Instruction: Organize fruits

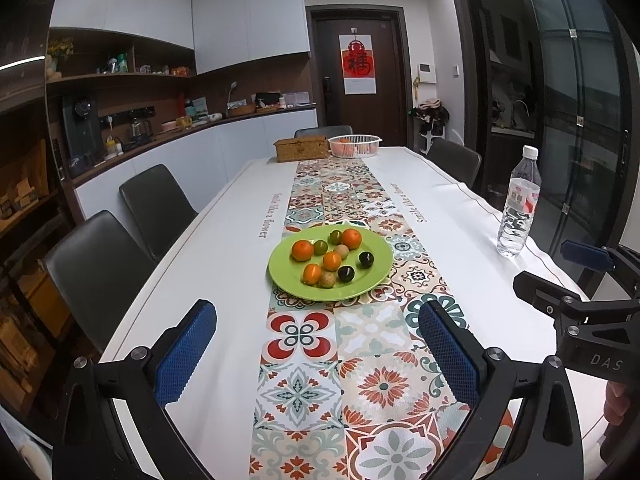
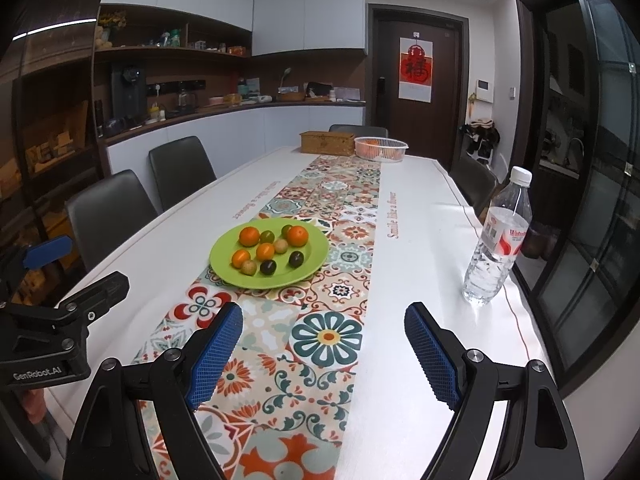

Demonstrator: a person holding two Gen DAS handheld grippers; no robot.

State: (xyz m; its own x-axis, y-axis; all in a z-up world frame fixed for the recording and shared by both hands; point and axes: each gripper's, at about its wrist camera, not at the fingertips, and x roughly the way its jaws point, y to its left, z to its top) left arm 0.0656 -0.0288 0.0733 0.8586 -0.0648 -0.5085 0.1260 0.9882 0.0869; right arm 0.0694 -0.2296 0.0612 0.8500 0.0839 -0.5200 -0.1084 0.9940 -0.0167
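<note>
Fruits: mixed orange, green, dark and tan pieces, all on green plate at mid-table, on the patterned runner. White basket at far end of table, holding some orange fruit. Fits either sorting ahead or a finished arrangement. Left gripper and right gripper: jaws apart, empty, hovering at near edge. Water bottle at right edge; woven box beside basket. Path to plate unobstructed.
</note>
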